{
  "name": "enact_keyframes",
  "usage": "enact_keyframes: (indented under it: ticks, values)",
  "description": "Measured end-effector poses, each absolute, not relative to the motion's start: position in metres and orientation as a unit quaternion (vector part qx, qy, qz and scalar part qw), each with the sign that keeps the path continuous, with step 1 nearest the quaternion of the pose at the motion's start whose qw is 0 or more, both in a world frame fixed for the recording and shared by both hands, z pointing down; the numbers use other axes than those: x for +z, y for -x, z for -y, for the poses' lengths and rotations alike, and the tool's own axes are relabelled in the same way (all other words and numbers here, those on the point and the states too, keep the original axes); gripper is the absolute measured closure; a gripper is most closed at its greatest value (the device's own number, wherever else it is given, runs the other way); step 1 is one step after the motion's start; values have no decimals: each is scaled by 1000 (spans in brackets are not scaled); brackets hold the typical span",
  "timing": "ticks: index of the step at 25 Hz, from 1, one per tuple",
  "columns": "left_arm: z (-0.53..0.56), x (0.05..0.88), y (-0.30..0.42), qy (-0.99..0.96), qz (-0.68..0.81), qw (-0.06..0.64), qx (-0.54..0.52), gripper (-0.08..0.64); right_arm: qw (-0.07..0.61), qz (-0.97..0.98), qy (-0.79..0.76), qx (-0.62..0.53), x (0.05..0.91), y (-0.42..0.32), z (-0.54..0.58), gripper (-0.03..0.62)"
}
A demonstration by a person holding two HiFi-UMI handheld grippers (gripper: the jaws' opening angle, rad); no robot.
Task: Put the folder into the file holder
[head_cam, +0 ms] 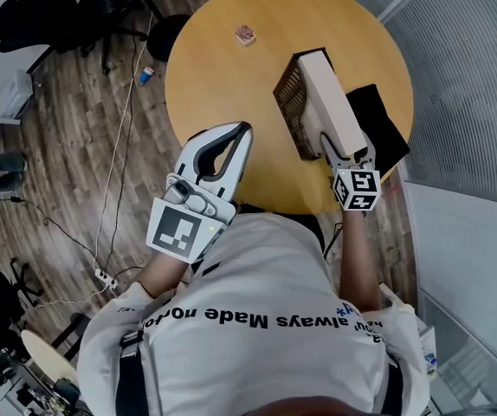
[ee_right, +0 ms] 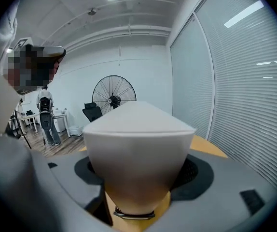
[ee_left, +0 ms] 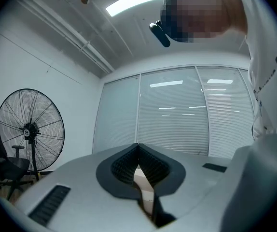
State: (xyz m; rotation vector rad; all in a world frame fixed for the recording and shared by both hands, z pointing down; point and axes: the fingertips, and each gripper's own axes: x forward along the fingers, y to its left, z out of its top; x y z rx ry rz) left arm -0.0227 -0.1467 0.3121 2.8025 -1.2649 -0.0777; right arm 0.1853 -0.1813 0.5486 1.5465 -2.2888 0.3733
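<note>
The folder (head_cam: 331,102), a thick beige one, stands in the dark mesh file holder (head_cam: 290,98) on the round wooden table (head_cam: 222,76), close to the table's right side; the mesh wall shows along the folder's left side, and the folder's near end points toward the person. The right gripper (head_cam: 345,150) is at this near end. In the right gripper view the folder (ee_right: 136,153) fills the space between the two jaws, which stand wide apart, one on each side of it, and the pads do not seem to press on it, so this gripper is open around the folder and not gripping. The left gripper (head_cam: 247,128) is held over the near left edge of the table, well apart from the holder. In the left gripper view its jaws meet at the tips and nothing is between them, so it is closed and empty. A flat black thing (head_cam: 378,124) lies on the table just beside the holder on the right; what it is I cannot tell. A small pinkish object (head_cam: 245,35) lies on the far part of the table, well apart from the rest. Behind the folder the right gripper view shows a large standing fan (ee_right: 113,96), a black office chair (ee_right: 92,112) and a person (ee_right: 46,115) standing far back in the room.
</note>
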Motion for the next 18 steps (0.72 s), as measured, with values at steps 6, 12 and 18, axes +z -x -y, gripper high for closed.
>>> enact_keyframes:
  ticks: [6, 12, 18]
  values:
    - [148, 314, 22, -910, 411, 34, -28, 535, 152, 809, -553, 130, 523, -188, 181, 245]
    - [149, 314, 23, -911, 411, 31, -29, 535, 122, 813, -556, 125, 493, -187, 176, 247]
    - [150, 315, 23, -910, 411, 37, -32, 535, 121, 822, -548, 99, 463, -179, 169, 247]
